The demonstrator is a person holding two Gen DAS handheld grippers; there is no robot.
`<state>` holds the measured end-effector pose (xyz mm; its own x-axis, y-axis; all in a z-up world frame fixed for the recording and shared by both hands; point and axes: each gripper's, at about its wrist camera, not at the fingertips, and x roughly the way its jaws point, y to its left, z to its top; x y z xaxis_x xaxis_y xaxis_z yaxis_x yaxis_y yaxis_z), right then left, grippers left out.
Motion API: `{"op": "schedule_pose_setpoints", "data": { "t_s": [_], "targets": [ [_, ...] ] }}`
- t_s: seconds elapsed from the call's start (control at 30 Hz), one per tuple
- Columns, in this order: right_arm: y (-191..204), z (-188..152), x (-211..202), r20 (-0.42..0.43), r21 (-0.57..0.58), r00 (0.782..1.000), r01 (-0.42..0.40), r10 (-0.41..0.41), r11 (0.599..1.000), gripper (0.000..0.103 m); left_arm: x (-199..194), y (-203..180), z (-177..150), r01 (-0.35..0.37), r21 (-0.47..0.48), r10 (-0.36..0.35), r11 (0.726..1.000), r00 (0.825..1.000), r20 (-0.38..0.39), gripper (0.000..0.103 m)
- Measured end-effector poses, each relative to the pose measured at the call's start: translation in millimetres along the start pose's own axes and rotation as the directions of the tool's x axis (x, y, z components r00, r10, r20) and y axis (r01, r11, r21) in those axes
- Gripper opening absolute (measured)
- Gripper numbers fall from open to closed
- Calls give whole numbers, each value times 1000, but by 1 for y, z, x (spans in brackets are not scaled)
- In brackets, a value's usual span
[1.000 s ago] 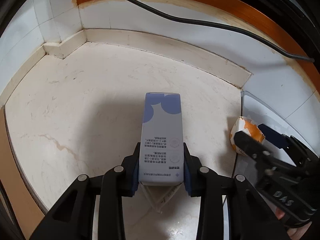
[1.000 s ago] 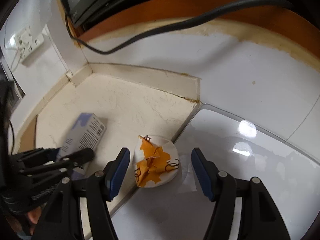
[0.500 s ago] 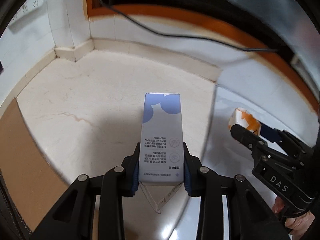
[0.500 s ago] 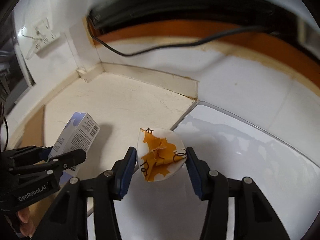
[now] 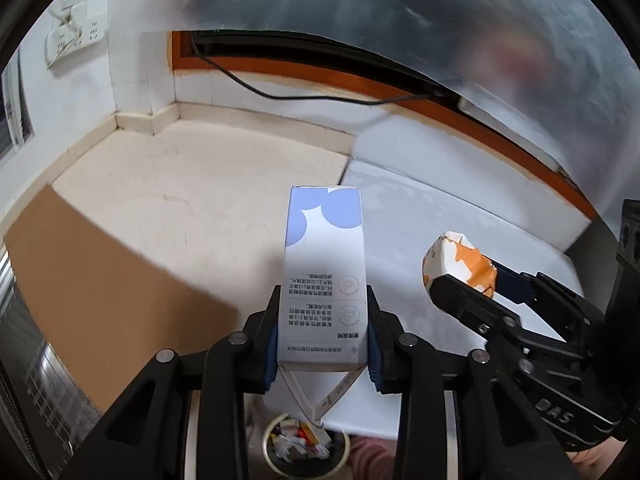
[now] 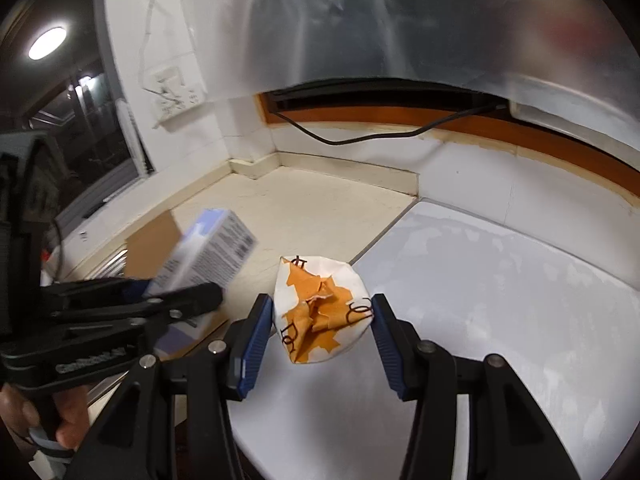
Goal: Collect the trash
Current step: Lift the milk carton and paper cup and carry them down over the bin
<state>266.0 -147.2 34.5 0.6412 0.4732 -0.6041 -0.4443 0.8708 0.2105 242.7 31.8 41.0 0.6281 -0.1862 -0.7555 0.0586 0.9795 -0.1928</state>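
Holding 2 trash items over the counter: left gripper (image 5: pixel 323 334) clamped on the blue-white box (image 5: pixel 324 276), right gripper (image 6: pixel 318 326) pinching the crumpled orange-white paper (image 6: pixel 320 308). Small bin (image 5: pixel 306 446) below the box holds mixed scraps. White slab (image 6: pixel 480 280) bare; black cable (image 5: pixel 304 94) along back wall.

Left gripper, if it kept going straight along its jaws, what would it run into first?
Probably the cream countertop near the white panel's edge. The left gripper holds the blue-and-white box over open space, nothing nearer; depth is unclear.
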Motion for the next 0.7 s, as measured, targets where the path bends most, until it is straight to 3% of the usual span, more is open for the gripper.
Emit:
{"op": "schedule_pose_setpoints", "data": {
  "t_s": [0.2, 0.37, 0.53, 0.7],
  "targets": [
    [15, -40, -36, 14, 41, 998, -68, 67, 997, 50, -17, -1, -51, 17, -38, -17, 999, 1000, 1, 33],
    [25, -80, -49, 13, 43, 997, -75, 74, 996, 50, -15, 6, -94, 19, -88, -20, 996, 1000, -15, 33],
    [34, -124, -59, 7, -8, 1000, -31, 31, 999, 50, -8, 9, -132, -9, -107, 5, 994, 999, -42, 33],
    [37, -173, -58, -36, -46, 999, -15, 14, 999, 50, 7, 3, -171, -59, -46, 56, 997, 996, -70, 33]
  ]
}}
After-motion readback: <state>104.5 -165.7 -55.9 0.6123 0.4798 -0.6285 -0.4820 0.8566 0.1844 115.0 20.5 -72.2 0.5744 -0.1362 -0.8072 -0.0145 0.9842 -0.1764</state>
